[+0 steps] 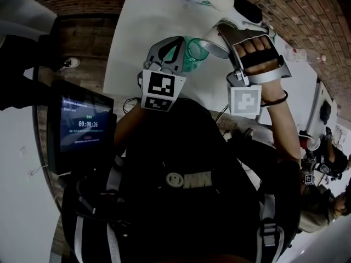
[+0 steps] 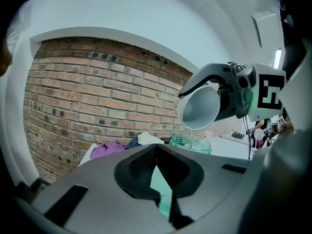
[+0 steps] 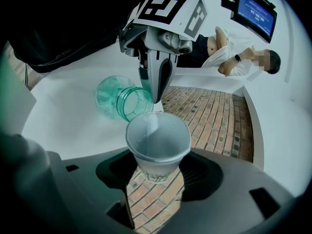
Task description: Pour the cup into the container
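One cup [image 3: 157, 147] and one jar [image 3: 118, 99] are counted, with two grippers at work above a white table [image 1: 140, 34]. The cup is clamped between the jaws of the right gripper [image 1: 221, 37], taken low on its wall near the base. It is tipped so that its lip hangs just over the mouth of the jar. What looks like a thin clear stream is seen at the lip, though this cannot be told for certain. The jar is held tilted toward the cup, with the jaws of the left gripper [image 3: 157, 89] closed on it at the neck. The cup is judged to be light and thin-walled, easily crushed. It is best gripped low, where the wall is stiffened by the base, and with little force. The jar is judged stiff and smooth, and so slippery. It is likely to grow heavier as it is filled, so a firm hold at the ribbed neck is called for. Whether it is glass or plastic cannot be told.
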`<state>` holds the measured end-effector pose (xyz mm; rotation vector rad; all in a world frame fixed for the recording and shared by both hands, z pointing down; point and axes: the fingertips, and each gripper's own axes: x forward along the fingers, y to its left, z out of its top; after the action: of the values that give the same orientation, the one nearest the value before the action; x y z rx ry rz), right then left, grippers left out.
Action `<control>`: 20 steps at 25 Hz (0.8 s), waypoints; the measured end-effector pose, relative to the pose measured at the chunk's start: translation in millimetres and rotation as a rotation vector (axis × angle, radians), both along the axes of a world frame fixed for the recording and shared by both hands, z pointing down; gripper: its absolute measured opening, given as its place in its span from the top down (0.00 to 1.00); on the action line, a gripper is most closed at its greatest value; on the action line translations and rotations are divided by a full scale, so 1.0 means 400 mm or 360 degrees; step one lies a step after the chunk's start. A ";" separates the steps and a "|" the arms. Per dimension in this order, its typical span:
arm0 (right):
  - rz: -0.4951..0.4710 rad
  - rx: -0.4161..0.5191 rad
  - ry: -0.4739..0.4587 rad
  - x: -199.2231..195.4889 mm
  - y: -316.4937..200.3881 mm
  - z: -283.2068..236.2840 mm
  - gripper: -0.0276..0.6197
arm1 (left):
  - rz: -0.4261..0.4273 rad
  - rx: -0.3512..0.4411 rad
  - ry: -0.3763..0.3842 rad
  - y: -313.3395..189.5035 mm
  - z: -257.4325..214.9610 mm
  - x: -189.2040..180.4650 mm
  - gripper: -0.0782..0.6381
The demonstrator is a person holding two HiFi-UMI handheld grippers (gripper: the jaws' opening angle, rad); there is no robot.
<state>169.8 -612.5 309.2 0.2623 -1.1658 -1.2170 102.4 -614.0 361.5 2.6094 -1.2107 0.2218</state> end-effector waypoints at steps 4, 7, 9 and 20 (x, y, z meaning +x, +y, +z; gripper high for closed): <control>0.0045 -0.0040 -0.0057 0.007 0.009 0.015 0.54 | 0.0001 -0.0002 -0.0003 0.000 0.001 0.000 0.90; 0.0128 -0.0115 -0.0222 0.014 0.015 0.033 0.54 | 0.0005 -0.0001 -0.0015 0.001 0.002 0.001 0.90; 0.0211 -0.0189 -0.0416 0.016 0.015 0.040 0.54 | 0.0002 0.0003 -0.0021 -0.001 0.000 0.001 0.90; 0.0824 -0.0778 -0.1839 0.079 0.006 0.068 0.54 | -0.0016 0.0012 -0.0101 -0.023 -0.014 -0.015 0.90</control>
<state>201.2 -610.3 336.3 0.8937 -2.1484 -0.2093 96.3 -623.2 355.9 2.6206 -1.2475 0.3009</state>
